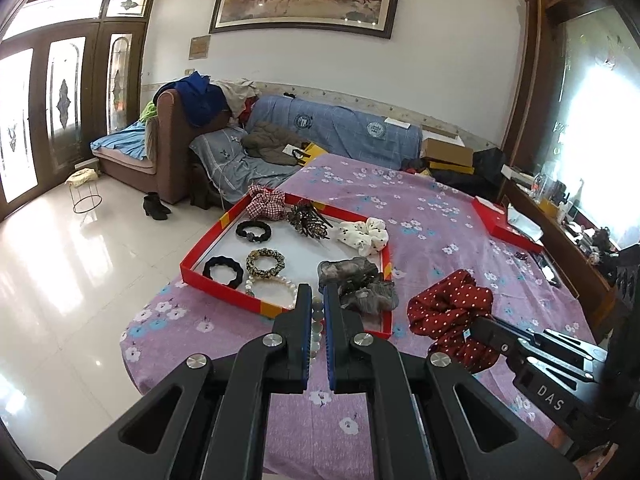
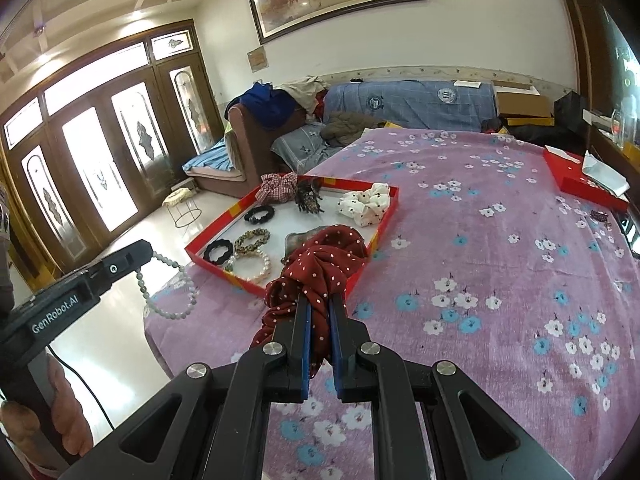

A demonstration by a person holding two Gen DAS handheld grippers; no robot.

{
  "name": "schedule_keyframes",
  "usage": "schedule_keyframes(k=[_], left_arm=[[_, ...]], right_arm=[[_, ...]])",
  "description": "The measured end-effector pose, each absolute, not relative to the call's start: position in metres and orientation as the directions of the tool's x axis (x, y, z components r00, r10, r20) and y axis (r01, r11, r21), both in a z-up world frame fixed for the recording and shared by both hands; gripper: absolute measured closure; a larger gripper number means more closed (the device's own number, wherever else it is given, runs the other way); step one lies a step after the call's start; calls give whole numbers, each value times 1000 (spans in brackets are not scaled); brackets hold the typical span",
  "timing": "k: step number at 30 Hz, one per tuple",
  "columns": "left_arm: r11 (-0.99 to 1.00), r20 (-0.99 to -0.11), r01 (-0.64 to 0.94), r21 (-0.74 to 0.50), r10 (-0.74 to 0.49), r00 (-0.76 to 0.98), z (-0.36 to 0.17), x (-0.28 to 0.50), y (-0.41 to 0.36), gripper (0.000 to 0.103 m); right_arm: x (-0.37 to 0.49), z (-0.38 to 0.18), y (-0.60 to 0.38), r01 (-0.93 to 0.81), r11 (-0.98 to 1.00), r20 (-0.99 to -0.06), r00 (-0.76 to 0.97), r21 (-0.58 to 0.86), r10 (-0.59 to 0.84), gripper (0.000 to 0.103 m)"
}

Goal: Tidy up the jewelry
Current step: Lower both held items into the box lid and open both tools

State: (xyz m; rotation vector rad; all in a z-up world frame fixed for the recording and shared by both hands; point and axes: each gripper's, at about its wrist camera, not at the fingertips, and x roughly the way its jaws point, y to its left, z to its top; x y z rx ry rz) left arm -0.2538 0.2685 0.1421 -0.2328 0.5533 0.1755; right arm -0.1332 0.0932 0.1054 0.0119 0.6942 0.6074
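Note:
A shallow red tray (image 1: 224, 290) (image 2: 224, 270) sits on the purple flowered cloth. It holds black, leopard, plaid, white and grey scrunchies, a hair claw and a pearl bracelet (image 1: 276, 284) (image 2: 256, 266). My left gripper (image 1: 317, 300) is shut on a pale green bead necklace (image 1: 317, 326); in the right wrist view that necklace (image 2: 170, 284) hangs from it (image 2: 151, 255) above the table's near left corner. My right gripper (image 2: 320, 302) is shut on a dark red polka-dot scrunchie (image 2: 320, 268) (image 1: 448, 312), held just in front of the tray's near right corner.
A second red box (image 2: 580, 184) (image 1: 500, 220) with white paper lies at the table's far right. A small dark bracelet (image 2: 600, 215) lies near it. Sofas piled with clothes stand behind the table. The table edge drops to a tiled floor on the left.

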Motion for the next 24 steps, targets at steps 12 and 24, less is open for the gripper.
schedule_keyframes(k=[12, 24], left_arm=[[940, -607, -297, -166, 140, 782, 129, -202, 290, 97], [967, -645, -224, -120, 95, 758, 136, -133, 314, 97]], right_arm=[[-90, 90, 107, -547, 804, -621, 552, 233, 556, 93], [-28, 105, 123, -554, 799, -638, 533, 234, 556, 93]])
